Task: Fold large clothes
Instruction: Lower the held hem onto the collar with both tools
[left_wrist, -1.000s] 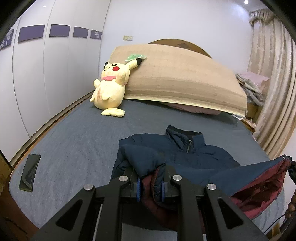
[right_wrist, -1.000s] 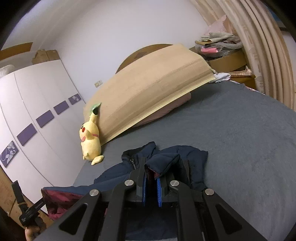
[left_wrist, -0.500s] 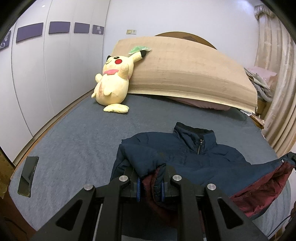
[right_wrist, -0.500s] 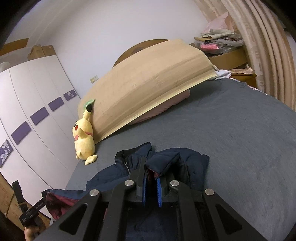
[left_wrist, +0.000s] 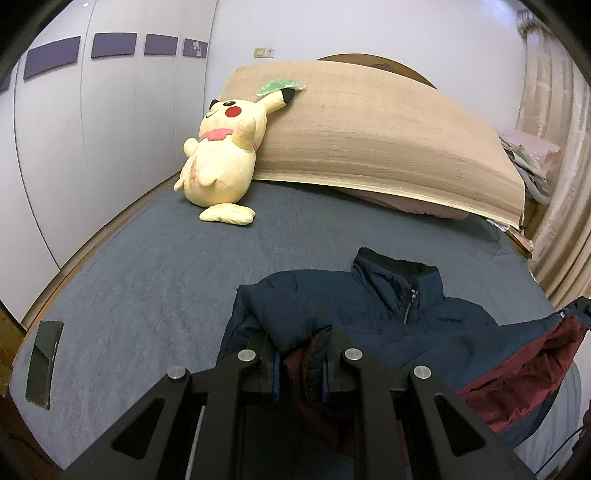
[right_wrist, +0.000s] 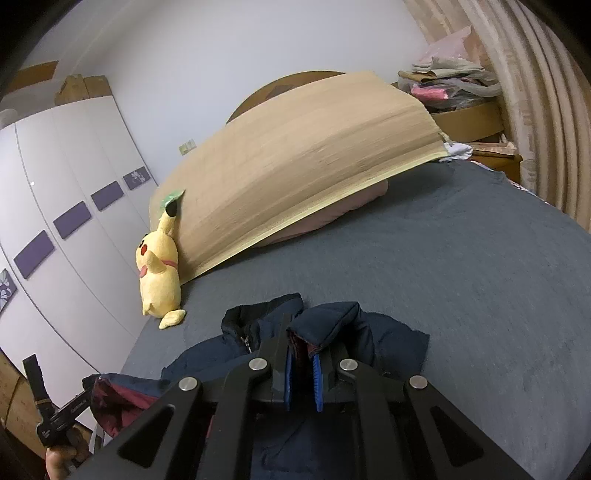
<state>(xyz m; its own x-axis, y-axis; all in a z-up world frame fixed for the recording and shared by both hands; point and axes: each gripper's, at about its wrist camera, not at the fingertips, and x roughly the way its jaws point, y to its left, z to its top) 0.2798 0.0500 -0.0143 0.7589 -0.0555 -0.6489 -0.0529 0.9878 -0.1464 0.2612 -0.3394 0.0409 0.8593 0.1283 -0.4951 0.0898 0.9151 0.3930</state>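
A grey bed (left_wrist: 155, 295) fills the scene, a tan mat (left_wrist: 369, 147) propped at its far end. The navy jacket (left_wrist: 369, 310) lies at the near edge, collar pointing far. A yellow plush (left_wrist: 221, 162) leans far left. The left gripper (left_wrist: 301, 369) and right gripper (right_wrist: 303, 373) each pinch a jacket fold, fingers narrow.

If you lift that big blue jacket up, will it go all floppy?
Probably floppy: the jacket sags between both tools. It looks puffy, so likely light for its size. Its shell may be a bit slippery.
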